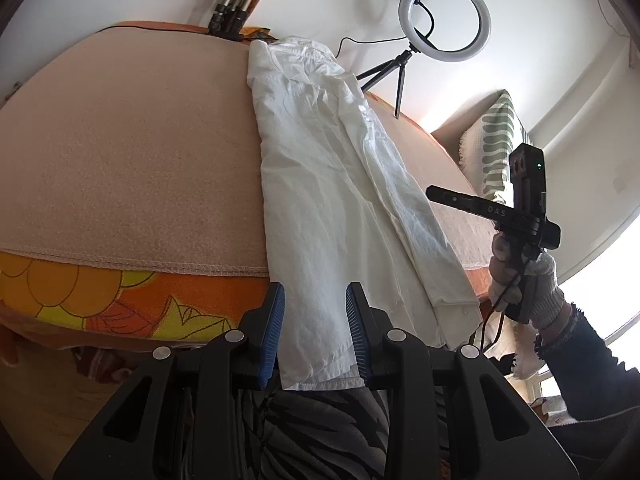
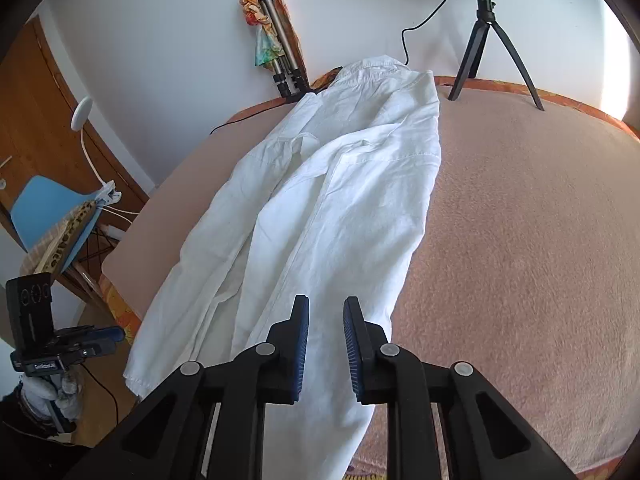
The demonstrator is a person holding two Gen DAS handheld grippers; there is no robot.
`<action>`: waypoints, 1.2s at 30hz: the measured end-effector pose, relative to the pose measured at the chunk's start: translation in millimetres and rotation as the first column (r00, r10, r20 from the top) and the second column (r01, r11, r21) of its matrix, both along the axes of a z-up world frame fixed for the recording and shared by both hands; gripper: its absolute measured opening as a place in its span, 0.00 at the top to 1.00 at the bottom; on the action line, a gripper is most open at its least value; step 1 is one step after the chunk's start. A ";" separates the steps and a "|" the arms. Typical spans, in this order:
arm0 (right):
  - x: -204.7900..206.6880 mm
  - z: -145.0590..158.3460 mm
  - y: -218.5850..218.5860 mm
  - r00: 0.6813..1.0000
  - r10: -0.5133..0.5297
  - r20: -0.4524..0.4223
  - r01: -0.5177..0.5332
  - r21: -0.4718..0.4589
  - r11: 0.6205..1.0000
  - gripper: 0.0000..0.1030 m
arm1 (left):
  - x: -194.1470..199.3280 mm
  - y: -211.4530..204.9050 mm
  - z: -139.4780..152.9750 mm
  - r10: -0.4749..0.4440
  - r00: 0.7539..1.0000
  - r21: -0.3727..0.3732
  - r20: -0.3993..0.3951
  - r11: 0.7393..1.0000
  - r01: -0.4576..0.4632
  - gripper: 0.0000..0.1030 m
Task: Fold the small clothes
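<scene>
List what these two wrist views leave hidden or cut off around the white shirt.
- White shirt hem: in the right wrist view, behind the right gripper; unclear whether the pads touch the cloth.
- Ring light: cut off by the top edge in the right wrist view.
- Shirt underside and buttons: covered by its own folds, both views.
- Left gripper: contact with the cloth unclear.

the letters "das" stand in pale print on the black bar of the right hand-held gripper [image 1: 436, 193], seen from the left wrist view. on the left hand-held gripper [image 2: 116, 334], seen from the right wrist view, a small white label sits on the front of its black body, but the print is too small and blurred to read. no other text shows.
</scene>
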State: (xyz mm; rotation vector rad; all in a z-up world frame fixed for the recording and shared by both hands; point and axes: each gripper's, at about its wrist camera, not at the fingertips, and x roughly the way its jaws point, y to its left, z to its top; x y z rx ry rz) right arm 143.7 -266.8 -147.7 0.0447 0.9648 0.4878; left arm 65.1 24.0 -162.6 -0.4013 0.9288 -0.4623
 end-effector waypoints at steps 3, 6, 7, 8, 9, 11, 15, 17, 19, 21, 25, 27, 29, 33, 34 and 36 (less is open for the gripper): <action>15.1 -19.9 4.3 0.999 -0.020 -0.047 0.018 -0.050 0.999 0.84 | -2.4 1.8 0.3 0.007 1.000 -0.008 0.002 1.000 -0.007 0.71; 15.4 -30.1 -15.5 0.993 -0.070 -0.091 0.069 -0.021 0.997 0.88 | -2.7 4.3 -2.4 0.013 1.000 -0.002 -0.003 1.000 -0.013 0.71; 11.9 -30.6 -23.0 0.992 -0.081 -0.096 0.082 0.000 0.997 0.88 | -2.1 5.8 -4.2 0.017 1.000 -0.005 -0.010 1.000 -0.017 0.69; 7.4 -31.3 -28.6 0.989 -0.099 -0.108 0.099 -0.009 0.995 0.88 | -1.3 6.9 -6.2 0.023 1.000 -0.005 -0.017 1.000 -0.023 0.67; 2.2 -30.6 -33.2 0.989 -0.103 -0.105 0.102 -0.016 0.995 0.88 | -0.3 8.0 -7.9 0.028 0.999 -0.006 -0.024 1.000 -0.029 0.64; -9.7 -28.0 -42.7 0.986 -0.127 -0.105 0.124 -0.040 0.992 0.82 | 0.9 9.7 -11.3 0.027 0.999 -0.012 -0.036 1.000 -0.028 0.63; -45.0 -18.4 -66.3 0.981 -0.135 -0.142 0.147 0.076 0.986 0.62 | 0.7 12.0 -16.8 0.024 0.997 -0.043 -0.070 0.999 -0.027 0.60; -65.7 -13.3 -71.9 0.980 -0.132 -0.151 0.151 0.121 0.981 0.59 | 0.3 13.7 -19.1 0.026 0.996 -0.067 -0.083 0.997 -0.031 0.60; -83.3 -10.8 -72.3 0.980 -0.111 -0.162 0.134 0.142 0.981 0.59 | 0.0 16.6 -21.9 0.040 0.995 -0.089 -0.096 0.995 -0.049 0.60; -95.7 -13.4 -72.0 0.978 -0.094 -0.184 0.122 0.147 0.982 0.59 | 0.5 17.5 -24.1 0.046 0.993 -0.112 -0.112 0.992 -0.058 0.60; -103.9 -22.9 -68.0 0.975 -0.082 -0.207 0.113 0.142 0.983 0.59 | -1.8 14.5 -23.4 0.042 0.992 -0.122 -0.115 0.991 -0.056 0.60; -99.5 -29.4 -66.8 0.971 -0.076 -0.227 0.114 0.156 0.981 0.59 | -2.0 11.0 -23.1 0.026 0.993 -0.116 -0.112 0.992 -0.039 0.60; -98.0 -35.1 -65.6 0.969 -0.068 -0.238 0.110 0.170 0.979 0.60 | -1.5 7.2 -22.5 0.002 0.994 -0.107 -0.108 0.994 -0.014 0.60; -94.4 -36.1 -66.1 0.966 -0.051 -0.254 0.103 0.192 0.976 0.60 | 0.7 8.4 -22.4 -0.007 0.991 -0.117 -0.131 0.993 -0.008 0.60; -94.0 -37.3 -66.4 0.963 -0.043 -0.268 0.101 0.207 0.973 0.60 | 0.3 9.2 -22.7 -0.009 0.990 -0.122 -0.139 0.993 -0.008 0.60; -95.2 -37.8 -66.0 0.957 -0.022 -0.290 0.091 0.226 0.970 0.61 | -1.8 10.3 -25.4 -0.015 0.987 -0.128 -0.162 0.992 -0.006 0.60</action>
